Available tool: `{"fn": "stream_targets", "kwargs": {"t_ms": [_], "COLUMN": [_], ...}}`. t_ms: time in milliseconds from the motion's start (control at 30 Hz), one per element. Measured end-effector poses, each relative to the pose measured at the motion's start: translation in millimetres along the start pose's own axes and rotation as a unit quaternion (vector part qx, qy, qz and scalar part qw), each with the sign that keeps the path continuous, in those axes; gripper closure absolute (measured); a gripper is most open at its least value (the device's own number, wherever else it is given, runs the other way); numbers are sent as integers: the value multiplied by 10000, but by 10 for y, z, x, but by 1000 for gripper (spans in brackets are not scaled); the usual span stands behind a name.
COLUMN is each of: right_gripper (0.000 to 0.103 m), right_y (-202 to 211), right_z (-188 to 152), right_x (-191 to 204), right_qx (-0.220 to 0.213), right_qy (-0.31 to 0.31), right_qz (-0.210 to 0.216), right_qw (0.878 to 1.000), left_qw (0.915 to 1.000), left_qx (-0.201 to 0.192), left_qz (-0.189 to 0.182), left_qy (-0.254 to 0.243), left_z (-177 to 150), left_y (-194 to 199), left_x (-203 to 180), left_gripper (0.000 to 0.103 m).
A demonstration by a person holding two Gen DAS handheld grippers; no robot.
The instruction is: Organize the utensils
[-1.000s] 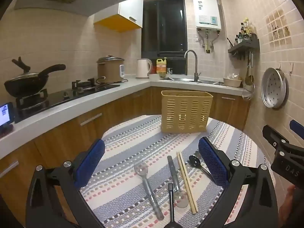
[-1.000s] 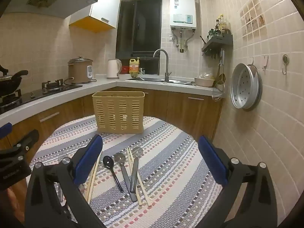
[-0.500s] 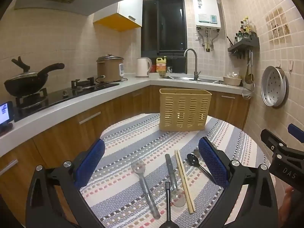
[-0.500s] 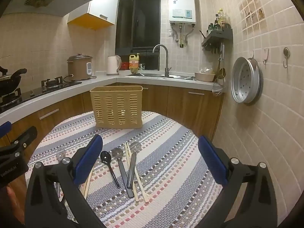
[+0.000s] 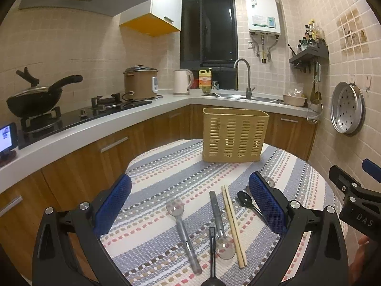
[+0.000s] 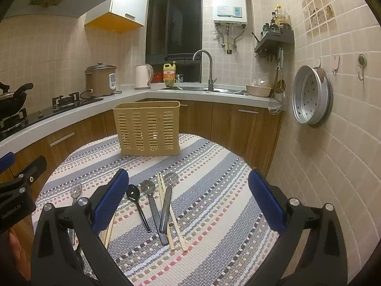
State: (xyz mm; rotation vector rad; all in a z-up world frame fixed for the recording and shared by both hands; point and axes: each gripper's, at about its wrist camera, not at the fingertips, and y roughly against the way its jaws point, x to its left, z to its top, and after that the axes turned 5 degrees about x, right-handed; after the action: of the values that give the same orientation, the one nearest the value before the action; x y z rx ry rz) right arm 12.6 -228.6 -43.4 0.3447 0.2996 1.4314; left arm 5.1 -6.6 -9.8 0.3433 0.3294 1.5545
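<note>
A slotted yellow utensil basket [image 5: 234, 135] [image 6: 147, 128] stands upright at the far side of a round table with a striped cloth [image 5: 154, 186] [image 6: 214, 205]. In the left wrist view several utensils lie between my fingers: a metal spoon [image 5: 182, 221], a second metal spoon [image 5: 220, 226], wooden chopsticks [image 5: 233, 224], a black spoon [image 5: 245, 199]. My left gripper [image 5: 189, 202] is open above them. In the right wrist view a black spoon [image 6: 137, 202], two metal spoons [image 6: 153, 212] and chopsticks [image 6: 170, 217] lie under my open right gripper [image 6: 188, 200].
An L-shaped counter runs behind the table with a wok [image 5: 35, 100], gas hob [image 5: 104, 102], rice cooker [image 5: 140, 82], kettle [image 5: 182, 81] and sink tap [image 5: 245, 76]. A steamer tray [image 6: 312, 97] hangs on the tiled right wall, close to the table's edge.
Both grippers have risen and drawn back a little, so the basket and utensils sit lower and slightly farther in each view. Nothing on the table has moved.
</note>
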Motion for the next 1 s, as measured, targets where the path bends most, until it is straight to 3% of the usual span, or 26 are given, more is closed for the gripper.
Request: {"fn": "stream_targets", "kwargs": {"t_ms": [1000], "right_gripper": [7], "right_y": [-1], "right_z": [20], "right_x": [103], "right_qx": [93], "right_qy": [115], "right_qz": [18], "right_qw": [9999], "left_qw": [10000], "left_qx": [55], "left_qz": [-8], "left_qy": [49], "left_z": [-9], "left_y": [-15], "left_x": [50], "left_gripper": [8]}}
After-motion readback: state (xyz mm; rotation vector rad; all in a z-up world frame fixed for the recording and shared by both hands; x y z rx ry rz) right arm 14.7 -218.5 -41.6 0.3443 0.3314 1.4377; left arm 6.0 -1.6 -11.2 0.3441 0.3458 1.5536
